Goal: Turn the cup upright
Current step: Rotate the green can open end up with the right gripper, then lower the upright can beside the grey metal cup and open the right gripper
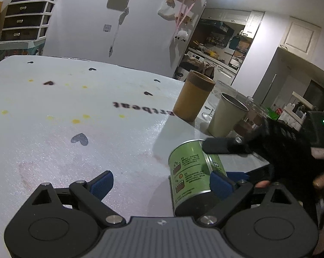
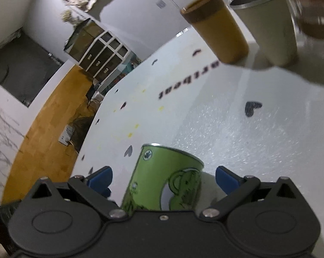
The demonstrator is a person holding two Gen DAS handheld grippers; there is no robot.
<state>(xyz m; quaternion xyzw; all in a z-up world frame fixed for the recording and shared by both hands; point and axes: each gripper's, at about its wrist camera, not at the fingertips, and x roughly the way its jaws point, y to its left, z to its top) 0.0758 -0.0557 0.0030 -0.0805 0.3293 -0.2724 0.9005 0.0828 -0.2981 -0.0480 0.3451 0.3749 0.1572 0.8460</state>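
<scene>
Green cup [image 2: 162, 178] between the wide-spread blue pads of the right tool [image 2: 164, 178], close in toward the palm, tilted, apparently lying or leaning on the white surface [image 2: 237, 139]. Pads clear of the cup wall on both sides, so nothing gripped yet. In the left view the same green cup [image 1: 189, 172] just ahead and to the right of the left tool [image 1: 162, 182], beside its right pad [image 1: 221, 183]; whether that pad touches the cup is hard to tell. Left tool also wide open, holding nothing. Right tool's black finger [image 1: 217, 145] over the far side of the cup.

Probably light and rigid, with a smooth printed wall likely to slip or roll under a loose pinch. Best hold judged to be across the middle of the wall, pads square to it, closed firmly before tipping.

Farther ahead: brown cup [image 1: 193, 97] and cream cup [image 1: 225, 116], both standing, well apart from the green one.
</scene>
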